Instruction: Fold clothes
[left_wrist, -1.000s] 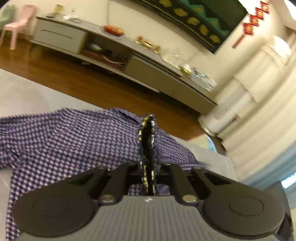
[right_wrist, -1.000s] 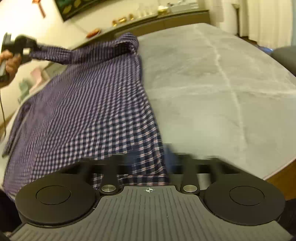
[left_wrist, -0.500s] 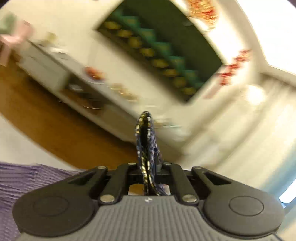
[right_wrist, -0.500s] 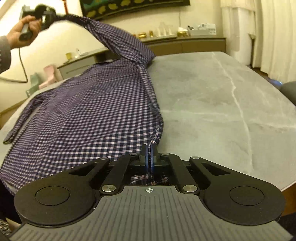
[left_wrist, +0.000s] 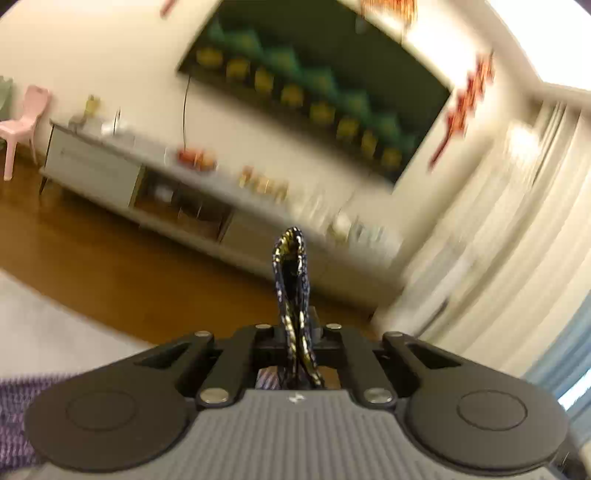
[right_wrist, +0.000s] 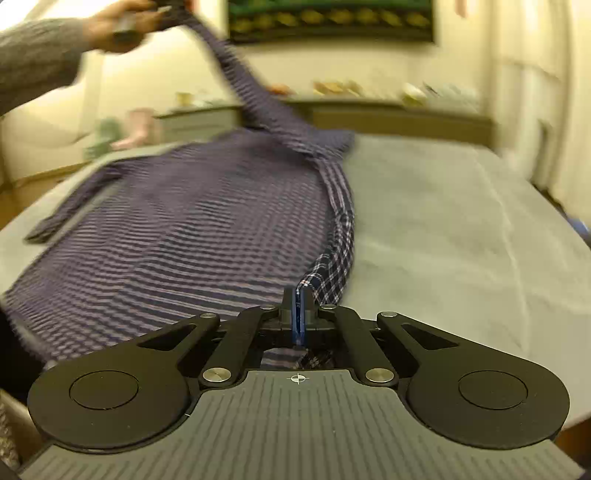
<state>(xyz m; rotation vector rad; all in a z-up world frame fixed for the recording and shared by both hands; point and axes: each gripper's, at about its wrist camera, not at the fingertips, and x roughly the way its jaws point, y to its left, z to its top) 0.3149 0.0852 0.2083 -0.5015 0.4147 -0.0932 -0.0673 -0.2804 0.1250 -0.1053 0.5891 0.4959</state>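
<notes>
A grey marbled table (right_wrist: 461, 229) fills the room's foreground, a low sideboard (left_wrist: 110, 166) and dark wall picture (left_wrist: 314, 85) blurred far behind. Nearest, the right gripper (right_wrist: 298, 306) has its fingers pinched together on the near hem of the checked shirt (right_wrist: 177, 229), right at the table's near edge. The shirt spreads flat across the left half of the table, running away to the far side. Up there, far left, one corner rises off the surface, pulled high by a hand (right_wrist: 122, 22). The left gripper (left_wrist: 291, 295) is clamped tight on that raised fold, held well above the table, wooden floor (left_wrist: 92, 258) beyond.
</notes>
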